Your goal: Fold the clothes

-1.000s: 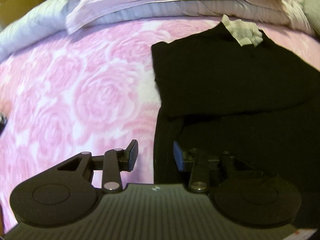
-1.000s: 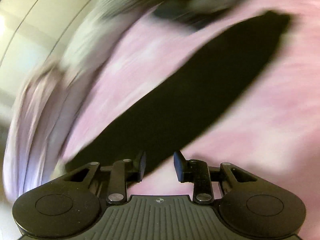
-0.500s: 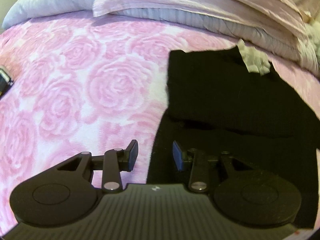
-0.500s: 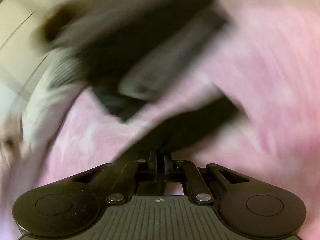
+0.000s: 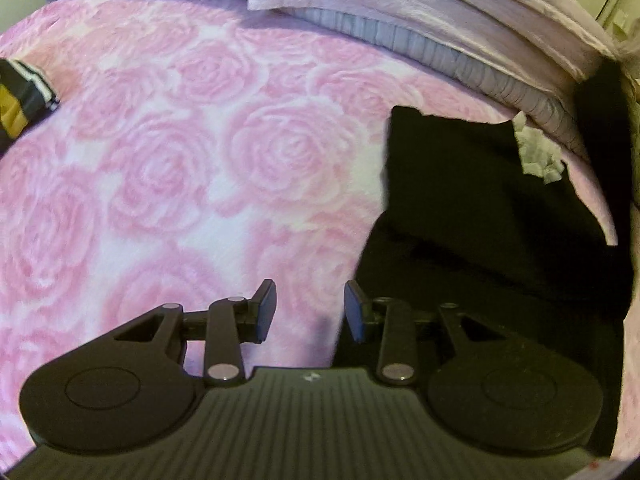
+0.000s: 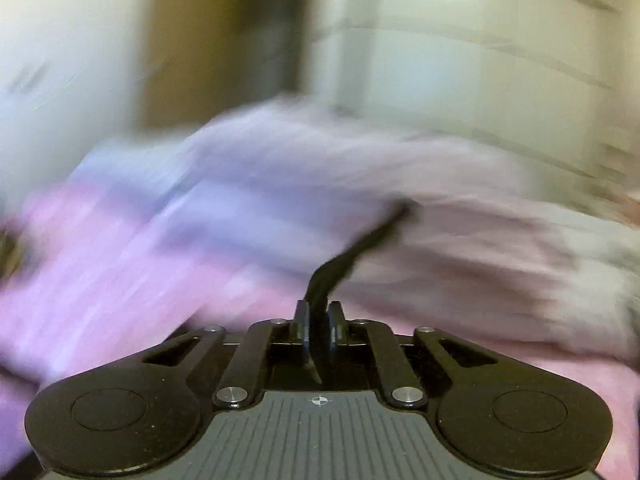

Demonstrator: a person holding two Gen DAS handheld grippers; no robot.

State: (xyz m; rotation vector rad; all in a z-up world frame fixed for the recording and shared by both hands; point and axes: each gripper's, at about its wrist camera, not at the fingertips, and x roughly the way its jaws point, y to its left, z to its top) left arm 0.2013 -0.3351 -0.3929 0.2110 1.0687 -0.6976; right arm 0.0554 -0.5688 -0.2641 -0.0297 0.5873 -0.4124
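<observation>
Fingers of the left gripper (image 5: 310,312) spread apart, nothing between them; blue-faced pads visible, both hovering over the pink rose-print bedspread (image 5: 192,168). Right gripper (image 6: 319,330) fingers pressed together on a thin strip of black fabric that runs up and away to the right from the pads; rest of this view heavily motion-blurred.

Writing/labels: none legible. Only a small crosshair mark on the right gripper body and a faint white mark on the left one.

Black garment (image 5: 480,208) lies on the bedspread, right of the left gripper. Its left edge runs just beside the right finger (image 5: 356,316) of that gripper; garment extends forward and right from there. One layer lies folded over another, fold step visible across the middle. White crumpled patch (image 5: 538,154) at the garment's far edge, near the pillows (image 5: 400,12).

Far left edge: a dark item with white and yellow stripes (image 5: 24,92), well apart from the garment.
</observation>
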